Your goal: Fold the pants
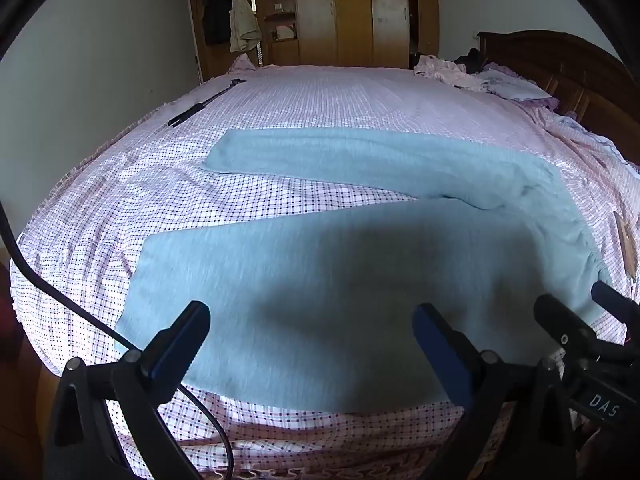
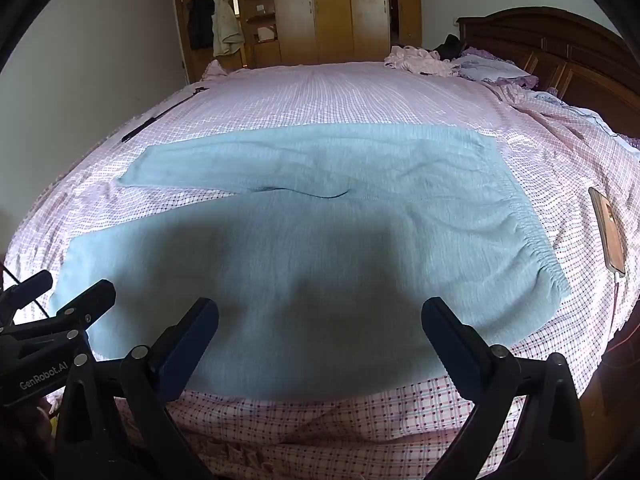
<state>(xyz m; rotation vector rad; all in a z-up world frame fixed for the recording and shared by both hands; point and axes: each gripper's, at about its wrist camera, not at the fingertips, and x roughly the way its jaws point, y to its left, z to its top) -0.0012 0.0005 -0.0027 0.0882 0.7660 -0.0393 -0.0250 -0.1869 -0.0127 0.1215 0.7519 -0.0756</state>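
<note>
Light blue pants (image 1: 340, 280) lie flat on the checked pink bed sheet (image 1: 320, 96), legs spread apart toward the left, waistband at the right. They also show in the right wrist view (image 2: 320, 248), with the elastic waistband (image 2: 532, 236) at the right. My left gripper (image 1: 312, 340) is open and empty above the near leg. My right gripper (image 2: 320, 332) is open and empty above the near leg close to the bed's front edge. The right gripper's fingers (image 1: 560, 320) show at the right of the left wrist view; the left gripper's fingers (image 2: 88, 296) show at the left of the right wrist view.
A black rod (image 1: 204, 102) lies at the bed's far left. A phone (image 2: 608, 236) with a cable lies right of the waistband. Clothes and a pillow (image 2: 492, 68) are heaped by the wooden headboard (image 2: 560, 44). A wardrobe (image 1: 352, 12) stands behind the bed.
</note>
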